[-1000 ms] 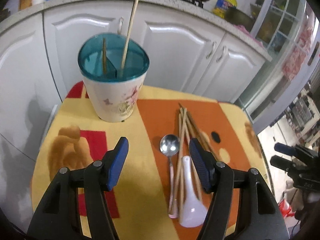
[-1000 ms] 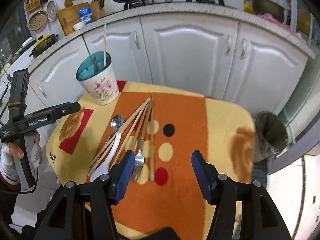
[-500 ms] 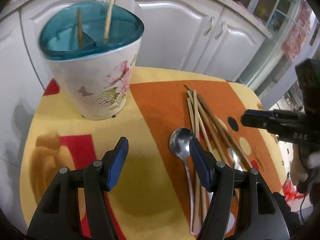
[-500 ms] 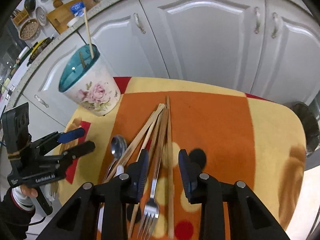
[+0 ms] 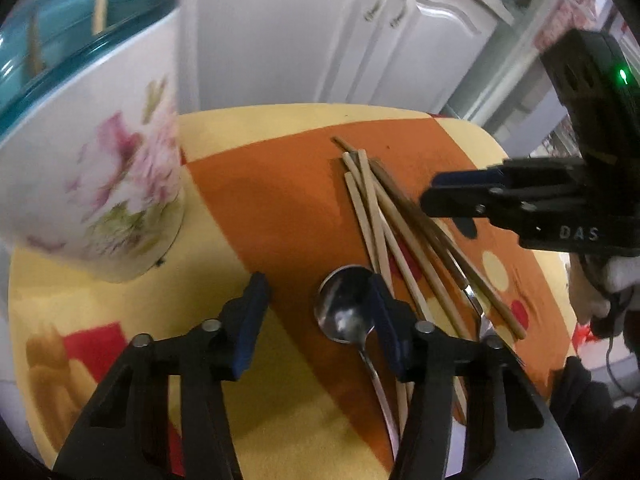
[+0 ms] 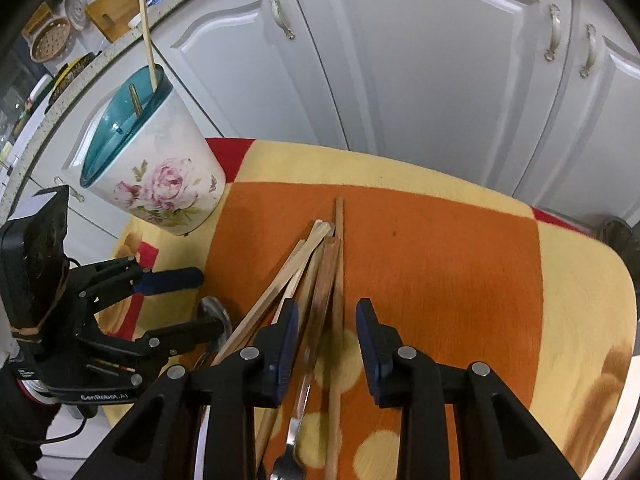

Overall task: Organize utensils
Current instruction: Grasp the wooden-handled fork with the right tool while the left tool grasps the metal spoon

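Left wrist view
- Over the counter: left tongs (image 5: 316, 300) have just been closing; their jaws stand apart around the bowl of the steel spoon (image 5: 345, 312), nothing clamped yet.
- Step in hand: judged to be picking the spoon; centre both pads on the neck below the bowl before pressing, so it cannot pivot.
- Pose: tongs pitched steeply down toward the orange-and-yellow cloth (image 5: 276, 200).
- Target: white floral ceramic utensil holder with teal rim (image 5: 92, 184) stands upright, near left.

Right wrist view
- Right tongs (image 6: 326, 320): jaws apart, straddling the bundle of wooden chopsticks (image 6: 320, 280); having narrowed, they touch nothing.
- Technique: take one stick or one pair; a steel fork (image 6: 292, 448) lies among them and may snag.
- Pose: pitched steeply down, aligned along the sticks.
- Holder: well apart, upper left, two sticks already in it.
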A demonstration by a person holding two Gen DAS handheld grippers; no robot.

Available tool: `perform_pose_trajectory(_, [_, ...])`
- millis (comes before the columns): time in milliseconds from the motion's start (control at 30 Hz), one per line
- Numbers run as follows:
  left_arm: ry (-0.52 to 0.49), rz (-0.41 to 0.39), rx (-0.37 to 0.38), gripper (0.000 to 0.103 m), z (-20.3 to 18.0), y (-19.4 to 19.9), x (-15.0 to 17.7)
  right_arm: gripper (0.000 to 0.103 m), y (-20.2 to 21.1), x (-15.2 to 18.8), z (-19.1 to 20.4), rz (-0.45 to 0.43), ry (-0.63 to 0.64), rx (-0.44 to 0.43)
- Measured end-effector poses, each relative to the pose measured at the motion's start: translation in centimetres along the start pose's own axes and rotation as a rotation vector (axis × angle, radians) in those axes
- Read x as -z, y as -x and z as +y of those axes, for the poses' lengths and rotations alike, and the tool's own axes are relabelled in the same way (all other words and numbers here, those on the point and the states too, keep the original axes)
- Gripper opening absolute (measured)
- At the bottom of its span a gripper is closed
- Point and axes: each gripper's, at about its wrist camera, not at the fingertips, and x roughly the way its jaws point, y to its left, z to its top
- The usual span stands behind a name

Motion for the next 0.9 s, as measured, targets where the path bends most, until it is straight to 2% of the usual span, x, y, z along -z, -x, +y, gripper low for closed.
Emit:
perform_pose_trajectory(67, [-0.014, 0.005, 0.007, 0.028, -0.2, -0.2, -0.3, 0.029, -0.5, -0.4, 0.1, 0.010, 0.012, 0.002])
perform_pose_trajectory(133, [-0.005, 0.011, 0.032, 0.017, -0.2, -0.2, -0.3, 0.026, -1.0, -0.7, 0.3, 0.022, 0.023, 0.003])
perform_pose_trajectory(233, [-0.003, 0.013, 0.032, 0.013, -0.3, -0.1, -0.1, 0.021, -1.9, -0.9, 0.8, 0.043, 0.052, 0.022])
perform_pose_trajectory(300, [0.011, 0.012, 0.032, 0.010, -0.2, 0.2, 0.3, 0.011, -1.9, -1.0, 0.9, 0.037, 0.070, 0.031])
perform_pose_trajectory(467, [0.087, 0.018, 0.029, 0.004, 1.2, 1.1, 1.9, 0.011, 0.0, -0.1, 0.4, 0.030, 0.072, -0.002])
perform_pose_trajectory(633, [0.116, 0.012, 0.034, 0.004, 1.6, 1.2, 2.0, 0.011, 0.6, 1.4, -0.2, 0.051, 0.067, -0.011])
perform_pose_trajectory(700, [0.121, 0.003, 0.027, 0.013, 1.5, 1.0, 1.4, 0.011, 0.5, 1.6, -0.2, 0.056, 0.061, -0.009])
perform_pose_trajectory(767, [0.103, -0.011, 0.016, 0.033, 1.3, 0.9, 1.0, 0.011, 0.8, 1.8, -0.4, 0.055, 0.055, -0.013])
perform_pose_trajectory(900, [0.054, -0.021, 0.036, 0.036, 0.6, 0.3, 0.2, 0.011, 1.1, 1.5, -0.3, 0.051, 0.054, -0.019])
